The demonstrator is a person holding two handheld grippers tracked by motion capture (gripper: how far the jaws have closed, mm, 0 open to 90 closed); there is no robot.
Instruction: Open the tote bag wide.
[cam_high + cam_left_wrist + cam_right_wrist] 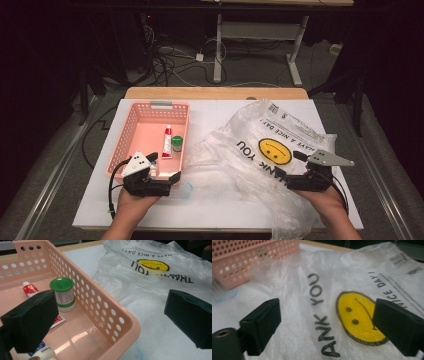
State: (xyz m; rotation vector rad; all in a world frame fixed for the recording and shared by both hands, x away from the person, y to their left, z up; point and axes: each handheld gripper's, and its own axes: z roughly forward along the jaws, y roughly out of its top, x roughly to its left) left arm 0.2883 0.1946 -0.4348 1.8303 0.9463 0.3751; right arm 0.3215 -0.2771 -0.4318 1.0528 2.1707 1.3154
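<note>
Both pairs of jaws stand wide apart with nothing clamped between them. In the right gripper view, the right gripper (325,327) hovers with its two black foam pads spread on either side of the crinkled, translucent white plastic shopping bag (317,285), framing its printed yellow smiley face (358,317) and the black "THANK YOU" lettering; whether the pads touch the film cannot be told. In the high view this gripper (289,176) sits at the bag's near right part, held by the person's right hand (325,197).

The left gripper (107,320) is just as open. One pad hangs over the inside of the shallow pink perforated plastic basket (110,312), the other over the white table cover (150,322) outside it, so the basket's near right wall lies between them, apart from both. In the high view this gripper (170,181) is at the basket's near right corner, gripped by the left hand (131,200).

Inside the basket stands a small white pill bottle with a green cap (62,293), upright, near the right wall. Just beside it lies a red-and-white tube (31,290), flat on the basket floor. A white container with a blue label (42,352) lies at the near edge, partly hidden behind the left pad.

The bag spreads across the right half of the table, its left folds reaching close to the basket's right wall. Beyond the table, cables and desk legs sit on the dark floor.
</note>
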